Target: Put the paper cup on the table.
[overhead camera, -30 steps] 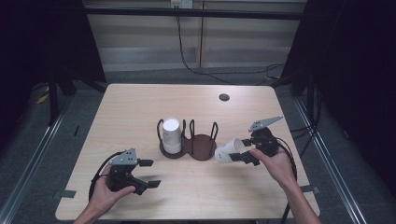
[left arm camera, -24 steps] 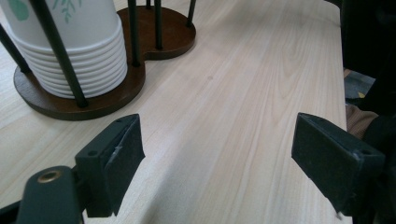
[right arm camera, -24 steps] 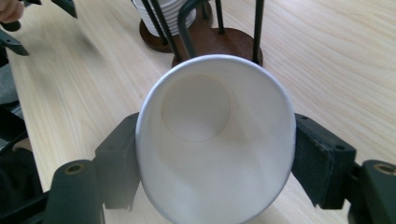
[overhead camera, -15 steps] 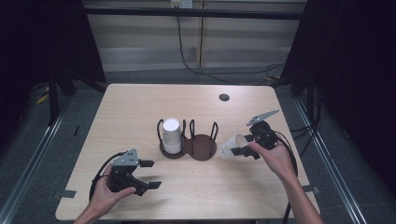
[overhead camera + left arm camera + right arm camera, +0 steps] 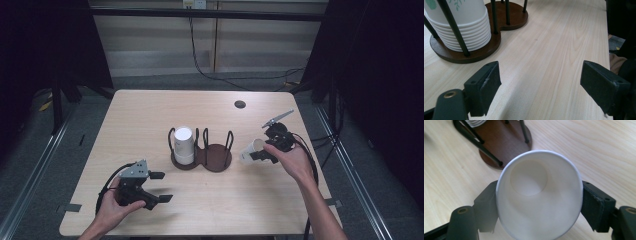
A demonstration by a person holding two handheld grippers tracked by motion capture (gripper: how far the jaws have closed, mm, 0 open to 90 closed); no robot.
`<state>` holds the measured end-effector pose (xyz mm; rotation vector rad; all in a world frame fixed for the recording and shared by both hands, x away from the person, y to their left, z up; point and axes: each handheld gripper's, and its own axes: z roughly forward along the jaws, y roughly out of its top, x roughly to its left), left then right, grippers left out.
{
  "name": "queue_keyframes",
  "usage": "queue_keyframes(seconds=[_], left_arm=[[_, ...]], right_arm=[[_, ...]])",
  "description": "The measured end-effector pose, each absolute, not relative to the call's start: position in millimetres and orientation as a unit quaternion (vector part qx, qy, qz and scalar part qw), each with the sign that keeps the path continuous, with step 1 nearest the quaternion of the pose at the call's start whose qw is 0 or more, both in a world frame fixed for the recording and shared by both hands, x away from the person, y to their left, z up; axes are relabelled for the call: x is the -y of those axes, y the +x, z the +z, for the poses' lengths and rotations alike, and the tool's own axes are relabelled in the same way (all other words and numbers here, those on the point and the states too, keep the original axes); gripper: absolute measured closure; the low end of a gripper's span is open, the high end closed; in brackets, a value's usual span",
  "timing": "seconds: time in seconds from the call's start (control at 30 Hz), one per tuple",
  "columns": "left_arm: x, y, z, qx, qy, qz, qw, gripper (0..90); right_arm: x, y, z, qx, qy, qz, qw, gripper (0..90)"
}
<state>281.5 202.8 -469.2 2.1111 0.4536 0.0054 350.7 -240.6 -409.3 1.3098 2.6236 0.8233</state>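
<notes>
A dark wooden two-slot cup holder [image 5: 218, 162] with thin black posts stands mid-table. Its left slot holds a stack of upside-down white paper cups [image 5: 183, 144], seen close in the left gripper view as cups [image 5: 461, 25] on the holder base [image 5: 474, 53]. My right gripper [image 5: 261, 153] is shut on a single white paper cup [image 5: 248, 151], tilted on its side just right of the holder. That cup [image 5: 540, 195] shows its open mouth between the right gripper [image 5: 539, 205] pads. My left gripper [image 5: 159, 187] rests open near the front left, its fingers [image 5: 484, 85] wide apart over bare wood.
The holder's right slot [image 5: 499, 140] has nothing in it. A small dark round disc [image 5: 240, 104] lies at the table's far right. Cables trail from both grippers toward the table's front edge. Metal rails run along the floor on either side of the table.
My right gripper has carried the paper cup slightly to the right and farther from the front edge, tilting as it went. The left gripper has stayed put.
</notes>
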Motion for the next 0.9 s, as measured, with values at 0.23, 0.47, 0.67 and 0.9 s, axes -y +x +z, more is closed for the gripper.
queue_keyframes(seconds=[0.23, 0.47, 0.67, 0.9], left_arm=[[-201.5, 280.6, -470.0, -0.188, 0.862, 0.000, 0.471, 16.2], [-202.3, 281.1, -469.8, -0.184, 0.865, 0.002, 0.467, 16.1], [-202.1, 281.2, -470.1, -0.183, 0.865, 0.003, 0.466, 16.1], [-201.8, 281.1, -470.5, -0.183, 0.866, 0.002, 0.466, 16.2]], right_arm=[[235.7, 358.6, -408.9, -0.863, 0.433, 0.252, 0.060, 23.9], [231.6, 366.6, -408.6, -0.870, 0.436, 0.221, 0.058, 24.1], [232.4, 372.3, -409.4, -0.876, 0.436, 0.199, 0.060, 24.5], [231.4, 377.0, -416.4, -0.882, 0.436, 0.164, 0.064, 24.4]])
